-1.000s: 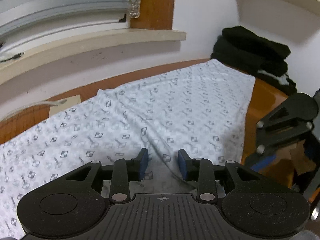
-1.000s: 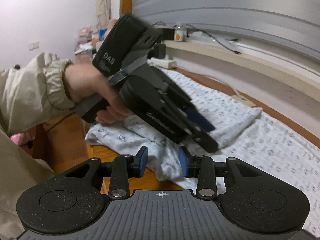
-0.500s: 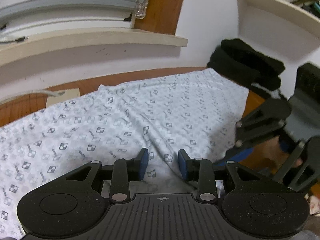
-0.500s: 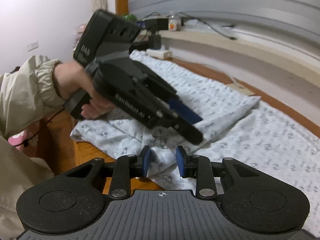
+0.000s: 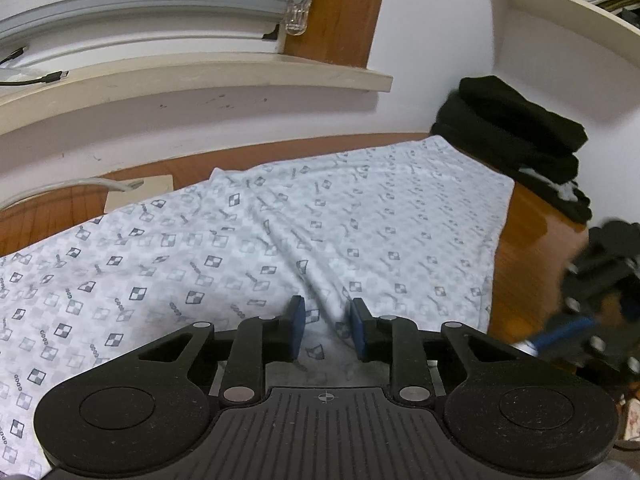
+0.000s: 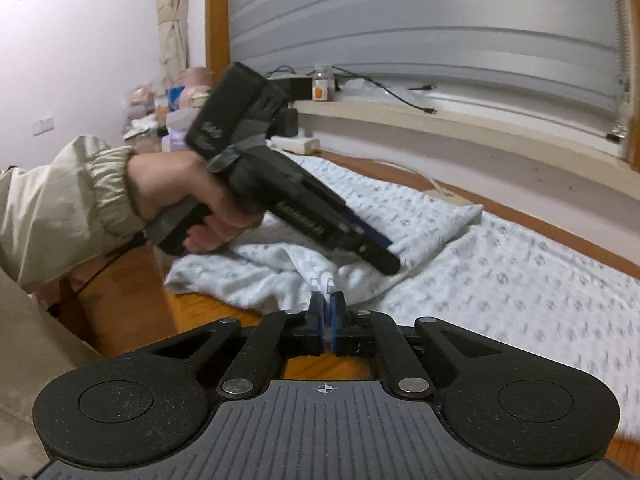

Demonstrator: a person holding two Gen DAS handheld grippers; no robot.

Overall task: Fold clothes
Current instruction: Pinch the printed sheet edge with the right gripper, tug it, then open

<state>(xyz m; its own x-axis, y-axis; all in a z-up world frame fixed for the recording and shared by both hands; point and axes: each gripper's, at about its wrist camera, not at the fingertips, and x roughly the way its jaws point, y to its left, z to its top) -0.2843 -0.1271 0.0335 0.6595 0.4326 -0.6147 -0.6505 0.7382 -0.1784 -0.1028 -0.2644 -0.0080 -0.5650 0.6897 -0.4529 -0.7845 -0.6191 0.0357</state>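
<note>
Left wrist view: the left gripper (image 5: 326, 330) hovers with jaws apart over the pale checker-printed garment (image 5: 280, 240) spread on the brown wooden table (image 5: 532, 232); bare wood borders its right edge, beside a black folded clothing pile (image 5: 516, 136).

Right wrist view: the right gripper (image 6: 327, 316) pinches the garment's near edge, jaws closed; the folded-over hem (image 6: 424, 220) shows only here.
</note>
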